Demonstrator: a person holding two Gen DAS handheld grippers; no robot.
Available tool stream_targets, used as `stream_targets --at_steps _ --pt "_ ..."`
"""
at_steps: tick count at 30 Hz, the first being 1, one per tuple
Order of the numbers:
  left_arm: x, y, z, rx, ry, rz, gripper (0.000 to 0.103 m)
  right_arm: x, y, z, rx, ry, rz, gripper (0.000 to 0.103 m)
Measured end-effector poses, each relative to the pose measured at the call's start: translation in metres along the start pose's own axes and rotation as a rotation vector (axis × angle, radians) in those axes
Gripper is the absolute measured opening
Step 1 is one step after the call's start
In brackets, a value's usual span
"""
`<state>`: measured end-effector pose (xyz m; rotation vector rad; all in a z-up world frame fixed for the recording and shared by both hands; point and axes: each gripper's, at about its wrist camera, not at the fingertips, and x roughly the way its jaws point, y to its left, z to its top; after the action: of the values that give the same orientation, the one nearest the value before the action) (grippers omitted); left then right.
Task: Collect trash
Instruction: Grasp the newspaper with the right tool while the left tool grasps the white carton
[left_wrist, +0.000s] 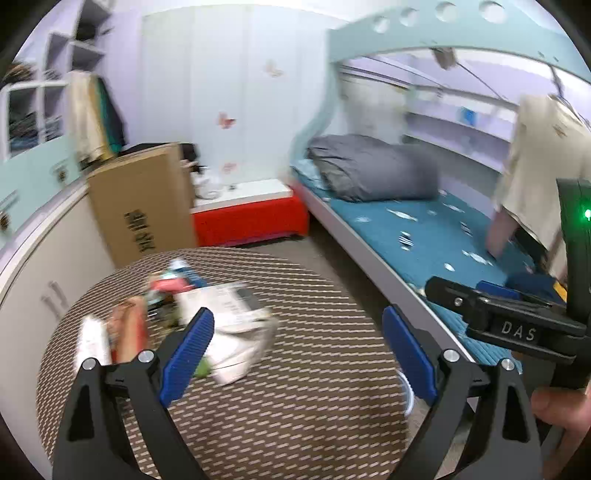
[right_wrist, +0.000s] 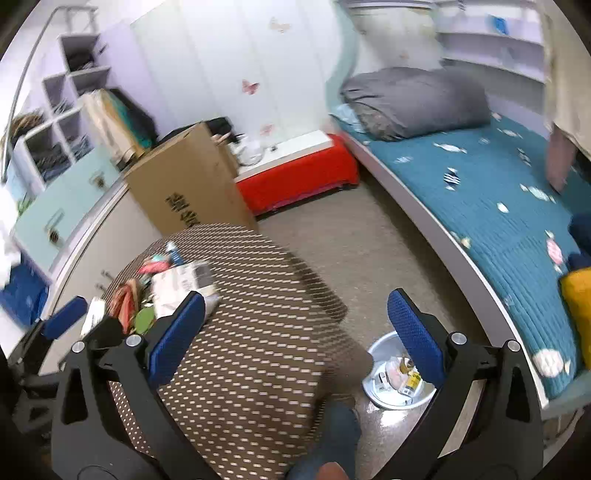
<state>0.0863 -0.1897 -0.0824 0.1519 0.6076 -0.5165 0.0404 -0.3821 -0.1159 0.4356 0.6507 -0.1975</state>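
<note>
Room: bed with teal patterned quilt (right_wrist: 476, 192) along the right side, grey folded duvet (right_wrist: 413, 99) at its head; red-and-white low bench (right_wrist: 295, 173) against the far wall; tall brown cardboard box (right_wrist: 184, 188) leaning by the cabinets on the left.
Table: round brown table with cream dash pattern (right_wrist: 251, 332), filling the middle of both views.
Trash pile: crumpled white paper, wrappers, red and green scraps (left_wrist: 207, 314), heaped near the table's far-left edge; blurred, so single items are hard to tell.
Bin: small pale blue plastic tub (right_wrist: 384, 380) on the floor between table and bed, some wrappers already inside.
Left gripper (left_wrist: 295, 354): blue-padded jaws spread wide, nothing between them, low over the table just beside the pile.
Right gripper (right_wrist: 295, 332): jaws spread wide, empty, above the table's near edge, bin visible behind its right finger.
Progress: partly done by my read; some trash is binned, the table pile is left.
Obstacles: none between left gripper and pile; grippers close together, could clash. A person in pale clothes (left_wrist: 535, 166) leans over the bed, well apart.
</note>
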Motion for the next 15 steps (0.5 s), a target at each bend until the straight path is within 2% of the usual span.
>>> stream_targets --at_steps 2,9,15 --pt "-0.008 0.023 -0.004 -0.035 -0.004 0.028 0.091 0.008 0.017 -0.002 -0.027 0.017 0.02 0.097" --pt "-0.028 0.103 -0.027 -0.175 0.007 0.193 0.091 0.044 0.062 -0.016 -0.107 0.091 0.047 0.097" --pt "-0.02 0.155 -0.046 -0.275 0.057 0.279 0.091 0.086 0.09 -0.03 -0.171 0.167 0.063 0.097"
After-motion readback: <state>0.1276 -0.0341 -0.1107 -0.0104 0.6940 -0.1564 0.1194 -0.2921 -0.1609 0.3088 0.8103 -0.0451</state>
